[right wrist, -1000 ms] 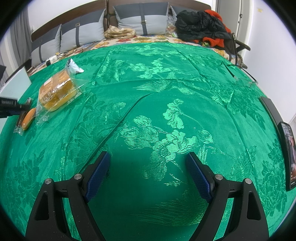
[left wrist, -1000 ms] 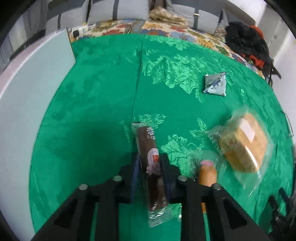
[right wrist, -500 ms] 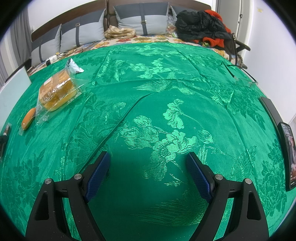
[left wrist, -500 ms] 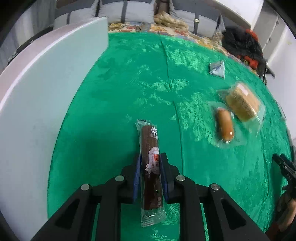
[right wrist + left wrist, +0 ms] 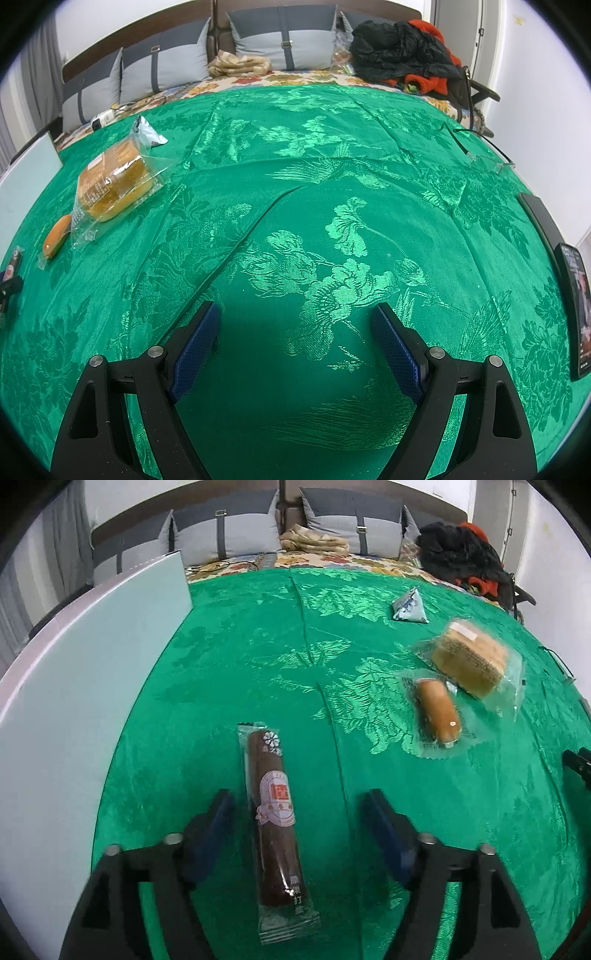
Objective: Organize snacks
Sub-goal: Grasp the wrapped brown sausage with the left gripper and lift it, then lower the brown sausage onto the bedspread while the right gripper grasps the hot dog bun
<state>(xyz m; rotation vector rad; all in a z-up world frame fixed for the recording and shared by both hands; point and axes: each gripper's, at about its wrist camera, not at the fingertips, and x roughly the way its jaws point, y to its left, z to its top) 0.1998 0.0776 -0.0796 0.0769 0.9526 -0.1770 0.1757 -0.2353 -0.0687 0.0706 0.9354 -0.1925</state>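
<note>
A dark brown wrapped snack bar [image 5: 275, 812] lies on the green cloth [image 5: 236, 679] between the fingers of my left gripper [image 5: 301, 825], whose jaws are opening; the pads stand clear of it on both sides. Further right lie an orange sausage in clear wrap [image 5: 437, 710], a bagged bread loaf [image 5: 469, 659] and a small triangular pouch [image 5: 408, 607]. The right wrist view shows the loaf [image 5: 110, 182], the sausage [image 5: 57, 234] and the pouch [image 5: 147, 134] at far left. My right gripper [image 5: 295, 343] hangs open over bare cloth, holding nothing.
A white board [image 5: 74, 686] stands along the cloth's left edge. Grey pillows [image 5: 225, 535] and a pile of dark clothes [image 5: 461, 554] lie at the bed's head. A phone [image 5: 574, 306] and a dark slab [image 5: 539, 218] sit at the right edge.
My left gripper carried the brown bar leftward toward the white board, away from the sausage and loaf, then spread its jaws and let the bar go onto the cloth. The right gripper has not moved.
</note>
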